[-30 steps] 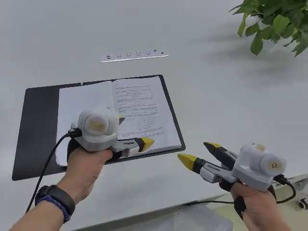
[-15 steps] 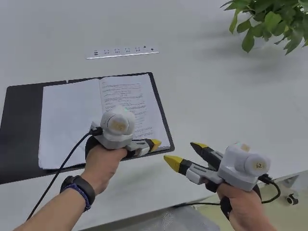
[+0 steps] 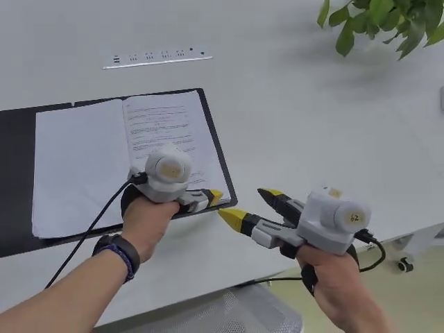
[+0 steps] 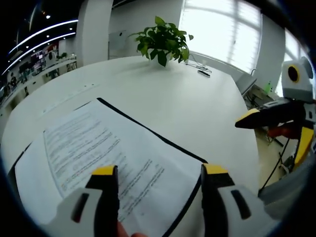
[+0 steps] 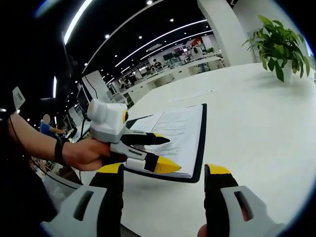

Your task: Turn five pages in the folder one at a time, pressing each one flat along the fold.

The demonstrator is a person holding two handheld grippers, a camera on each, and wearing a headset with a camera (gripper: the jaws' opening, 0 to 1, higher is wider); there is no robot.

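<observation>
Where it lies open on the white desk (image 3: 312, 111), the folder (image 3: 15, 180) shows black cover along its left and right edges.
- Pages: a blank sheet (image 3: 76, 166) on the left, a printed page (image 3: 163, 128) on the right, both flat.
- Left gripper (image 3: 208, 198): at the folder's near right corner, fingers apart. In the left gripper view one finger (image 4: 104, 173) is over the printed page and the folder's black right edge runs between the two. Whether they touch the paper cannot be told.
- Right gripper (image 3: 248, 206): just right of that corner, off the folder, near the desk's front edge, fingers apart and holding nothing.
- Open room: bare desk from the folder's right edge out to the plant (image 3: 378, 21).
- Power strip (image 3: 156, 57): beyond the folder's far edge, well apart.
</observation>
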